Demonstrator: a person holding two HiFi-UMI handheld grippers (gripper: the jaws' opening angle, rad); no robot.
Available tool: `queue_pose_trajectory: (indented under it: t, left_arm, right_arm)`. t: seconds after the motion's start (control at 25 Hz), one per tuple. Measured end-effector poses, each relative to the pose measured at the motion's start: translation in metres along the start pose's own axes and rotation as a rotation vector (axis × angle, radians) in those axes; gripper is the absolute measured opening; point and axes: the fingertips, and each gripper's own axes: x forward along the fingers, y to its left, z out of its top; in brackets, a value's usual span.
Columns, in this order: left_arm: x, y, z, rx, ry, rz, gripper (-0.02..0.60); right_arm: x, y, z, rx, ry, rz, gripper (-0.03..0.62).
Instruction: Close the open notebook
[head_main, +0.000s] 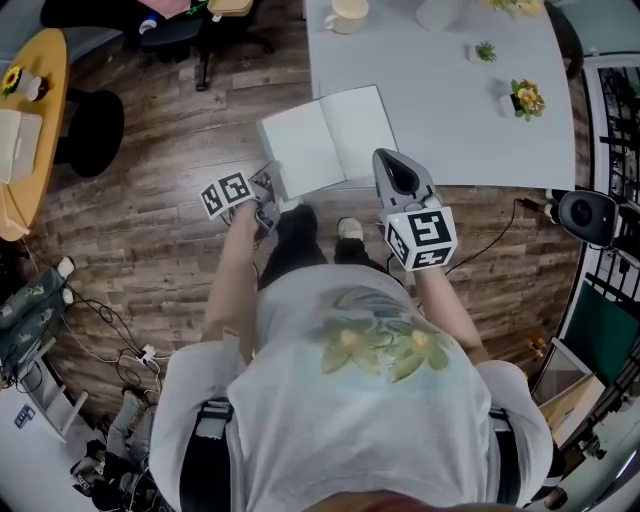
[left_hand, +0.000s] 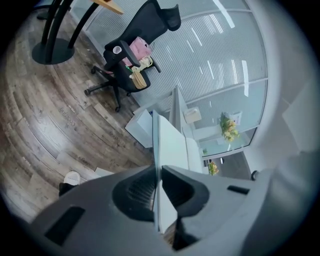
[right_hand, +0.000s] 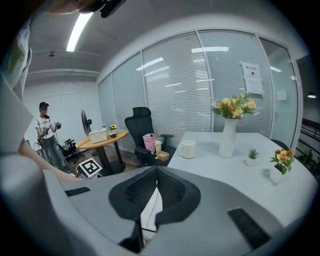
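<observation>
The open white notebook (head_main: 325, 150) lies at the near left corner of the grey table (head_main: 450, 110). My left gripper (head_main: 270, 200) is at the notebook's left edge. In the left gripper view its jaws (left_hand: 159, 172) are shut on the thin white leaf of the notebook (left_hand: 170, 145), which stands on edge between the pads. My right gripper (head_main: 393, 165) hovers by the notebook's right page at the table's front edge. Its fingertips (right_hand: 156, 170) meet with nothing held, and a strip of the notebook (right_hand: 147, 210) shows below them.
On the table stand a white mug (head_main: 347, 14), a vase of flowers (right_hand: 227, 137) and two small potted plants (head_main: 526, 97). A black office chair (head_main: 190, 30) and a round wooden table (head_main: 30, 120) stand at the left. A person (right_hand: 47, 132) stands far off.
</observation>
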Motion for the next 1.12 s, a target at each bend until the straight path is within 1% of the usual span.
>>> queue_pose_trajectory:
  t: [0.52,0.8,1.12]
  left_arm:
    - [-0.011,-0.015,0.004,0.081,-0.029,0.072,0.037]
    - [-0.017,-0.026,0.005,0.117,-0.060,0.093,0.037]
    - [-0.021,-0.036,0.006,0.110,-0.111,0.110,0.032]
  right_arm:
    - [-0.017,-0.012,0.005,0.002,-0.035,-0.002,0.017]
    - [-0.025,-0.022,0.004,0.004,-0.039,-0.001,0.017]
    - [-0.034,-0.029,0.001,-0.006,-0.039,0.009,0.017]
